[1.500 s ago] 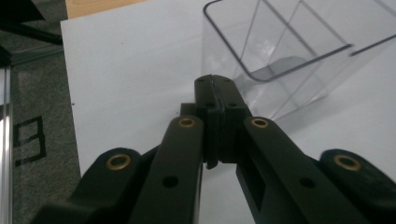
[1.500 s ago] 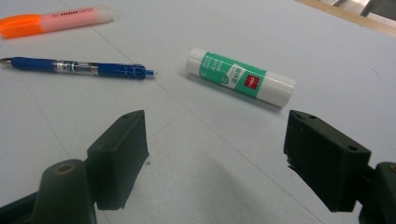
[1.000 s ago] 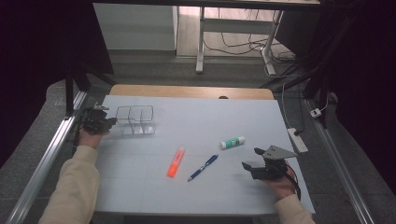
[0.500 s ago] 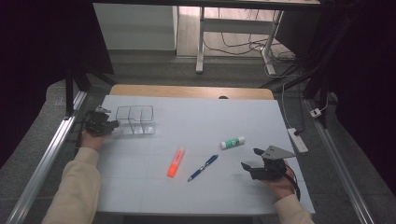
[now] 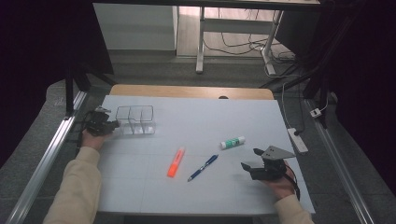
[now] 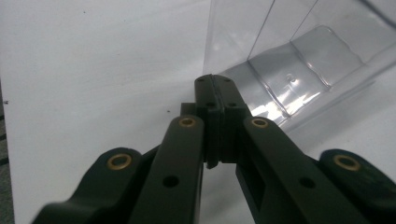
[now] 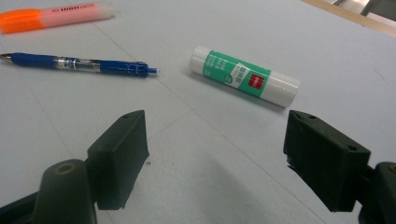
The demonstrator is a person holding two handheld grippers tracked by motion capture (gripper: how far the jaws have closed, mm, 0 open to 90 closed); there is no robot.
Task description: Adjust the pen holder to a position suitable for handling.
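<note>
A clear plastic organizer [image 5: 135,120] with compartments stands at the table's back left; in the left gripper view its near corner and floor [image 6: 299,51] rise just beyond my jaws. My left gripper [image 5: 114,123] [image 6: 215,81] is shut, pads pressed together with nothing seen between them, tips right at that corner; touching or not I cannot tell. An orange highlighter [image 5: 176,162] [image 7: 56,16], a blue pen [image 5: 203,168] [image 7: 77,64] and a green-and-white glue stick [image 5: 232,142] [image 7: 243,75] lie mid-table. My right gripper [image 5: 251,158] [image 7: 219,144] rests open at the front right, short of the glue stick.
White paper [image 5: 210,116] covers the table, with a wooden edge [image 5: 187,91] at the back. A power strip [image 5: 298,140] lies just off the right edge and a metal rail [image 5: 46,158] runs along the left side.
My left gripper has crept slightly right toward the organizer. The organizer, the other objects and the right gripper have stayed where they were.
</note>
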